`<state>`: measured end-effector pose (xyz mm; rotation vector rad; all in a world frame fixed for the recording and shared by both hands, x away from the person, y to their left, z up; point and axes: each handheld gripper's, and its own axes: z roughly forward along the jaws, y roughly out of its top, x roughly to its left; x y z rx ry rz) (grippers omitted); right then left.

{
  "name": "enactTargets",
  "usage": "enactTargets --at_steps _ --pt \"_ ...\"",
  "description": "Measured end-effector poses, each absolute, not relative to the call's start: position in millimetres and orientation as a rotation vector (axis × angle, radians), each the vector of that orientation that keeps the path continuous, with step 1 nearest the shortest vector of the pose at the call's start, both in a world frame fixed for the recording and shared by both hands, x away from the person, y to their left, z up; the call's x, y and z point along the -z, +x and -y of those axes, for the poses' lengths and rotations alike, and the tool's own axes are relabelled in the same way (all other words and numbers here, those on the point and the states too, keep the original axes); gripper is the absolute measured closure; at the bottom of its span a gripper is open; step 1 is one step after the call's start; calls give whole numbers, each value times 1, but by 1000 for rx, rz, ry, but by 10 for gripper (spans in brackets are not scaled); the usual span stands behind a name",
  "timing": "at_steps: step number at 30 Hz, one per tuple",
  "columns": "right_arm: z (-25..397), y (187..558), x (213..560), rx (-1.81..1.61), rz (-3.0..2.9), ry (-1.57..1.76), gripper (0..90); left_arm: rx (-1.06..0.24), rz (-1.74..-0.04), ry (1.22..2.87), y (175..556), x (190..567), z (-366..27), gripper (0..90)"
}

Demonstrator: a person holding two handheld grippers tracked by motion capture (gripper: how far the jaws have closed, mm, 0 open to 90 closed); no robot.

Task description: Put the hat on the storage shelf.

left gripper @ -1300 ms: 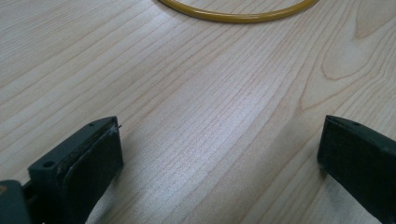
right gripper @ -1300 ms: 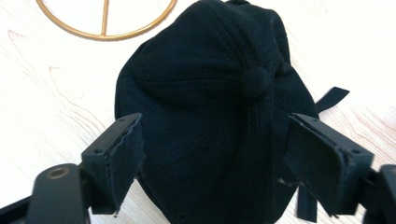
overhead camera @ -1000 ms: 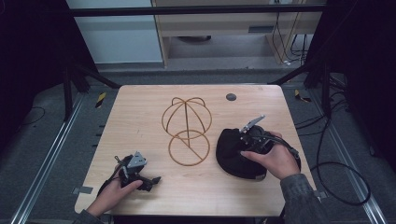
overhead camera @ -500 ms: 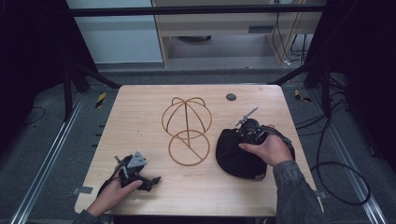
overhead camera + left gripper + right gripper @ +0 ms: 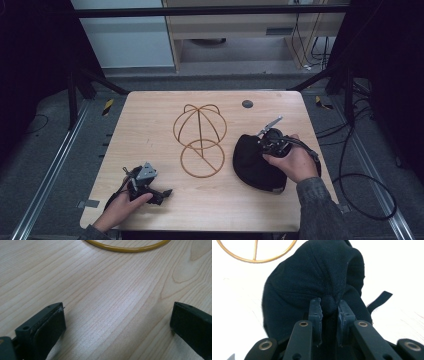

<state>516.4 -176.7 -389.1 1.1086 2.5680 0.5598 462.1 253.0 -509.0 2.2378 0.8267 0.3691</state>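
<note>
Black fabric cap (image 5: 255,162) lies on the table's right side, long axis running near-to-far. Right gripper (image 5: 329,308) pinches its crown button; left gripper (image 5: 117,322) rests spread apart.

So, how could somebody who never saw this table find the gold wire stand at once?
Look at the middle of the wooden table. The gold wire stand lies there, left of the black cap. It alone is thin open wire: a dome-shaped cage above a flat ring.
</note>
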Motion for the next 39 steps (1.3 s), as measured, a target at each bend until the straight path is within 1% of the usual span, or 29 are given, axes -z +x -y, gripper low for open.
enactTargets --at_steps 4,10,22,27,39 --pt "182 510 382 -615 -2537 1107 775 -370 -828 2238 462 509 -253 0" --pt "197 494 364 -809 -2469 1113 776 -370 -828 2238 462 509 -253 0" --pt "211 488 352 -900 -2402 1147 777 -370 -827 2238 462 509 -253 0" --pt "211 487 349 -917 -2404 1146 778 -370 -828 2237 462 509 -253 0" --pt "207 483 327 -943 -2375 1115 779 -370 -827 2237 462 509 -253 0"
